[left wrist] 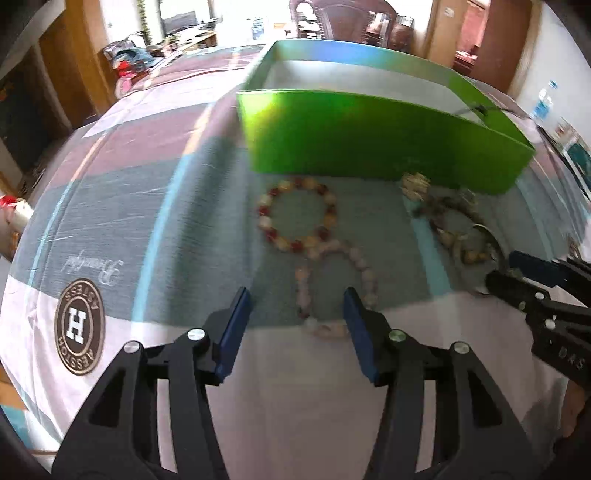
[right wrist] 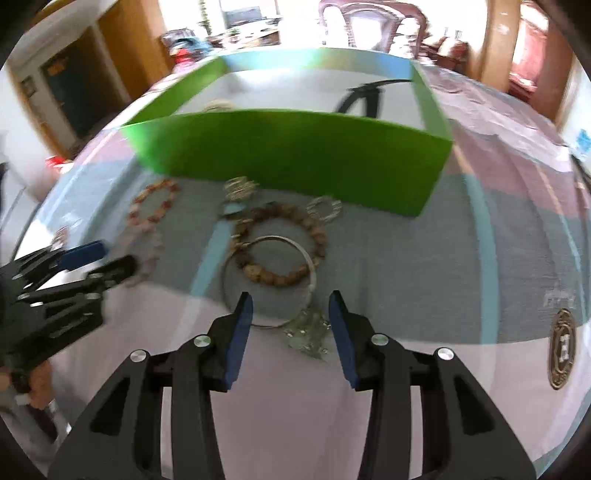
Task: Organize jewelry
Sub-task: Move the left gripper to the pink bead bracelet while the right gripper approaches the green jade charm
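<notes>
A green open box point(left wrist: 369, 136) stands on the cloth-covered table; it also shows in the right wrist view point(right wrist: 295, 155). In front of it lie a red-and-cream bead bracelet point(left wrist: 328, 205), a pale pink bead bracelet point(left wrist: 369, 275), a brown bead bracelet point(right wrist: 314, 236), a silver bangle point(right wrist: 303, 251), a silver chain piece point(right wrist: 308, 330) and small metal rings point(right wrist: 325, 208). My left gripper point(left wrist: 297, 317) is open, its jaws either side of the pink bracelet. My right gripper point(right wrist: 290, 315) is open, just above the silver chain piece and bangle rim.
The table wears a striped cloth with a round brown logo point(left wrist: 79, 338). Inside the box lie a black item point(right wrist: 364, 98) and a pale bracelet point(right wrist: 218, 107). A chair point(right wrist: 369, 22) stands behind the table.
</notes>
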Tool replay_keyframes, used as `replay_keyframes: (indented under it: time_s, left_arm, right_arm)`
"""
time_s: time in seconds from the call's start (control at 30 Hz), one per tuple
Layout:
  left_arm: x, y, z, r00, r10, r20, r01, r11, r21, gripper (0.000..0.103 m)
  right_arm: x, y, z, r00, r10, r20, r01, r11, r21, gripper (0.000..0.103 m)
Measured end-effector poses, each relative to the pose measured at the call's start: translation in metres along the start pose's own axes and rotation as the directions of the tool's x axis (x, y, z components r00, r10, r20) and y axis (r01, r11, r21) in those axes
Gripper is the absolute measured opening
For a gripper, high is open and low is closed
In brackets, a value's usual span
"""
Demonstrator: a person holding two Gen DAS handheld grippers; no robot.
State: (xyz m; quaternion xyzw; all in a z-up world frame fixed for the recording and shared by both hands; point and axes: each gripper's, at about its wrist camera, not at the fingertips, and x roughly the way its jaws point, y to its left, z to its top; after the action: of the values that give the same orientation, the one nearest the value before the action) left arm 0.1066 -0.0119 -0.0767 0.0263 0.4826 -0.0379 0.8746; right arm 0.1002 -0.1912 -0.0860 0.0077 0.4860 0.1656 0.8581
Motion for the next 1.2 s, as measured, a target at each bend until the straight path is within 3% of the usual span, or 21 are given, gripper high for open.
replay_keyframes:
  time_s: [0.07,0.2,0.3,0.43,0.73,0.93,1.07,1.2]
  left_arm:
    - [-0.004,-0.005,-0.003,1.000,-0.011,0.001,0.011,1.000,0.015,0.055]
    - [-0.006,-0.006,-0.004,1.000,-0.016,0.001,0.016,1.000,0.013,0.057]
    - [-0.009,-0.001,-0.008,1.000,-0.009,0.000,0.009,1.000,0.006,0.057]
    - [-0.007,0.003,-0.009,1.000,-0.006,-0.007,0.006,1.000,0.009,0.060]
    - [-0.003,0.007,-0.008,1.000,-0.007,-0.010,0.008,1.000,0.009,0.065]
    - [-0.003,0.007,-0.008,1.000,-0.006,-0.007,0.006,1.000,0.012,0.065]
    - [-0.003,0.008,-0.008,1.000,-0.010,-0.006,0.010,1.000,0.008,0.065]
    - [-0.004,0.007,-0.009,1.000,-0.002,-0.003,0.002,1.000,0.007,0.056]
  right_arm:
    - [-0.009,-0.005,-0.002,1.000,0.004,0.018,-0.004,1.000,0.022,0.043]
    - [-0.022,-0.025,-0.008,0.992,-0.120,0.035,0.117,0.990,0.079,0.043]
    - [-0.023,-0.040,-0.013,0.988,-0.152,0.017,0.150,0.982,0.112,0.043]
    - [-0.022,-0.043,-0.019,0.992,-0.123,0.009,0.122,0.988,0.094,0.043]
    - [-0.015,-0.004,-0.021,1.000,-0.030,-0.009,0.030,1.000,-0.002,0.043]
    - [-0.002,0.008,-0.019,0.999,-0.032,-0.021,0.032,0.999,-0.012,0.043]
    - [0.000,0.003,-0.018,0.998,-0.054,-0.022,0.054,0.999,0.006,0.027]
    - [-0.006,-0.012,-0.017,0.996,-0.088,0.001,0.088,0.994,0.063,0.023]
